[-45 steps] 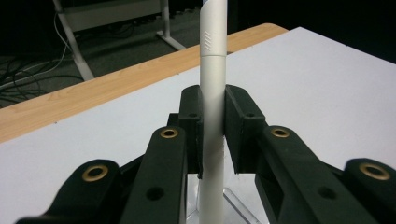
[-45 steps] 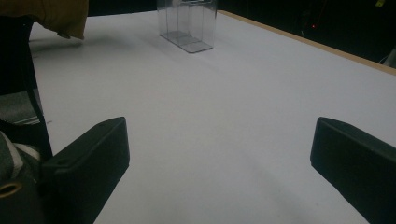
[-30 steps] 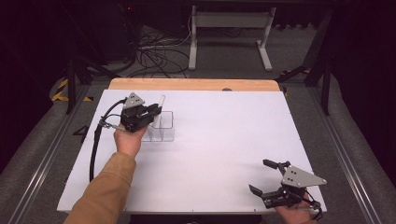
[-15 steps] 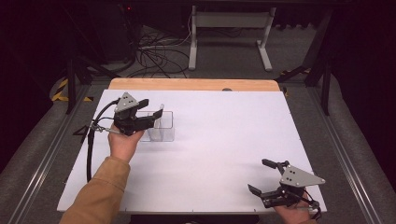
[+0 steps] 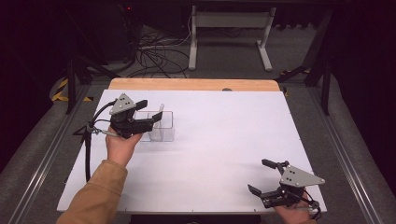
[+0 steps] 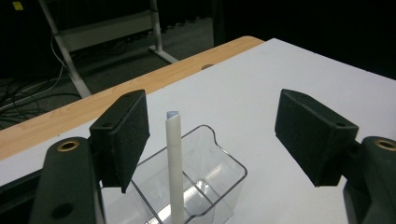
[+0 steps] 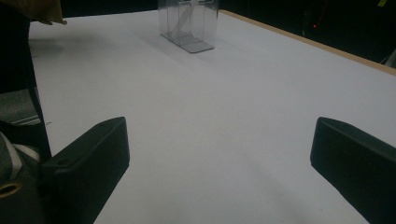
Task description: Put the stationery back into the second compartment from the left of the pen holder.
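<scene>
A white stick (image 6: 173, 172) stands in the clear divided container (image 5: 161, 127) near the table's (image 5: 224, 140) left edge; the left gripper (image 5: 152, 120) is spread around it, the right gripper (image 5: 260, 178) spread and idle.

The white counter (image 5: 224, 154) is evenly and brightly lit from above, while the surroundings fall into near black. Shadows on it are soft and faint. All views are slightly grainy; in the gripper views the near jaws look soft-edged.

The left gripper (image 5: 152, 113) now sits farther back from the clear container (image 5: 161, 127) than a second ago, its jaws spread wide, the white stick (image 6: 173, 163) standing free between them, nearer one jaw.
</scene>
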A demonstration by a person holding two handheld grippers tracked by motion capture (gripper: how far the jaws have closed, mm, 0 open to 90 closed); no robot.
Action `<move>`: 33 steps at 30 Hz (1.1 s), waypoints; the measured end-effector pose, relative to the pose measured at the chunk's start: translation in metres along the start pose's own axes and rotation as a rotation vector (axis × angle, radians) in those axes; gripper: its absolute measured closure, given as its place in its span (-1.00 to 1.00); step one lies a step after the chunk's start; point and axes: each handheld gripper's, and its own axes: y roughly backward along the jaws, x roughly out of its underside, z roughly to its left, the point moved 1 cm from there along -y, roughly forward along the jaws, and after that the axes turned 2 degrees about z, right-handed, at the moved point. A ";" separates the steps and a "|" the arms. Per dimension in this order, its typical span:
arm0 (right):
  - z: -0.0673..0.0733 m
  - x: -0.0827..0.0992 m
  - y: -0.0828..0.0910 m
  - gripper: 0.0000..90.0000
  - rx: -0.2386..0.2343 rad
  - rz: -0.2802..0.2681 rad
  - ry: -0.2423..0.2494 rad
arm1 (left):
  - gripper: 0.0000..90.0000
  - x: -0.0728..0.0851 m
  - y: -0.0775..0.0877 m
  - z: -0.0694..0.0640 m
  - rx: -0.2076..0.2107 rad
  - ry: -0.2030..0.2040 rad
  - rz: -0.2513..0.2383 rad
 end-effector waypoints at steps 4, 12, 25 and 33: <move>0.000 0.000 0.000 -0.89 0.001 -0.001 0.004 | -0.46 -0.002 0.004 -0.002 0.005 -0.007 -0.002; 0.000 0.001 0.000 -0.89 -0.002 0.002 0.003 | -0.63 -0.003 0.023 -0.012 0.032 -0.032 -0.016; 0.001 0.000 -0.001 -0.89 -0.006 0.009 0.009 | -0.89 0.006 0.053 -0.032 0.144 -0.094 -0.033; 0.001 0.000 -0.001 -0.89 -0.011 0.010 0.011 | -0.97 0.038 0.068 -0.030 0.170 -0.095 -0.023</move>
